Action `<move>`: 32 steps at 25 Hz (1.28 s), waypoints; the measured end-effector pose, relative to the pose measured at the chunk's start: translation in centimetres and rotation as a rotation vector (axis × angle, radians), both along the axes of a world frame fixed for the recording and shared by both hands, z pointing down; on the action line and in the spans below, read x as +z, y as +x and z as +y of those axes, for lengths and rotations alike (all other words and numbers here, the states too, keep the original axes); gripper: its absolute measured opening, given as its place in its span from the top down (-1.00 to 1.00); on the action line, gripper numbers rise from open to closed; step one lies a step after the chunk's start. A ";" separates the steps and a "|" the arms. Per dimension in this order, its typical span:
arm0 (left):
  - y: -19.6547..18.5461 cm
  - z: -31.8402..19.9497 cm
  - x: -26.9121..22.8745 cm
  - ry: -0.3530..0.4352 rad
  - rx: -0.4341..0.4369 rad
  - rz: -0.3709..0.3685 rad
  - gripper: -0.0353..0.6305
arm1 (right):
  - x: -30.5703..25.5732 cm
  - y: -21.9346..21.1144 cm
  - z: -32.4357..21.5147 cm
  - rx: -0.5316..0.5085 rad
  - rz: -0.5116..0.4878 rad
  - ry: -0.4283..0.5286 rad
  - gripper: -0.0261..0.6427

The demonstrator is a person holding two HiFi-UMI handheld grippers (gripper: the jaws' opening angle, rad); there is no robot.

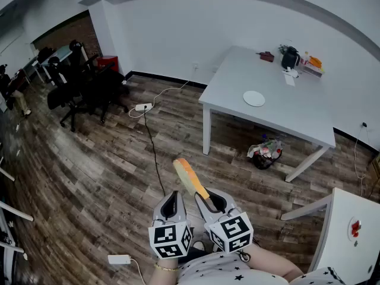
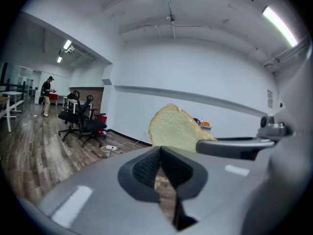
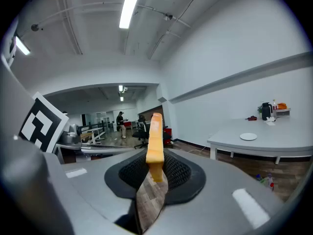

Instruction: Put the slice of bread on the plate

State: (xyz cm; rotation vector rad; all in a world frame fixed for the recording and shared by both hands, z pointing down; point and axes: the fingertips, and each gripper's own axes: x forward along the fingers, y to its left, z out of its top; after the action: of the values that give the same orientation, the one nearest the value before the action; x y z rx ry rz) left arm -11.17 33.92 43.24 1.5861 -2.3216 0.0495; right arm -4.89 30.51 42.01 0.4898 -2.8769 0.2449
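Holding a slice of bread (image 3: 155, 140) upright and edge-on, the right gripper (image 3: 155, 174) is clamped on the slice's lower end, and most of the slice juts out beyond the pads. Just beside it, the left gripper (image 2: 161, 155) has its jaws together with nothing between them; in the left gripper view the broad pale face of the slice shows past its tips. The person carries both grippers side by side over a wood-plank floor (image 1: 107, 171), pointing slightly downward, well apart from the white table (image 1: 237, 79) that stands ahead against the wall. On that table lies a small round white plate (image 1: 254, 98), bare, near the middle of the top. A cluster of small items (image 1: 291, 59), including a black one, sits at the table's far corner. Under the table, near one leg, rests a bag (image 1: 265, 150) stuffed with mixed contents. A white power strip (image 1: 143, 107) lies on the floor near the wall, with a dark cable running from it across the planks towards the person. Black office chairs (image 1: 89, 88) are grouped at the left of the head view. Far down the room, a person (image 2: 46, 96) stands beside other furniture.
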 end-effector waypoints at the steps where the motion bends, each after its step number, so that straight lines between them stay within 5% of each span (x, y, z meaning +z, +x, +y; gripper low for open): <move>1: -0.3 0.1 0.0 0.000 0.000 0.000 0.87 | 0.0 -0.3 0.1 -0.001 -0.004 -0.004 0.67; 17: -2.8 -0.7 0.8 0.019 0.074 0.018 0.87 | 0.4 -2.7 -0.3 0.056 -0.016 -0.019 0.67; 32: -0.8 -6.6 1.5 0.011 0.228 0.018 0.87 | 1.3 0.7 -5.5 0.224 -0.011 -0.030 0.67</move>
State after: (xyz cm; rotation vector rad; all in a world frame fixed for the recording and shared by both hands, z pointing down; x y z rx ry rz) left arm -12.02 27.32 44.76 1.8410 -2.1205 0.0753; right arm -4.23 25.01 43.26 0.8086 -2.8231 0.3270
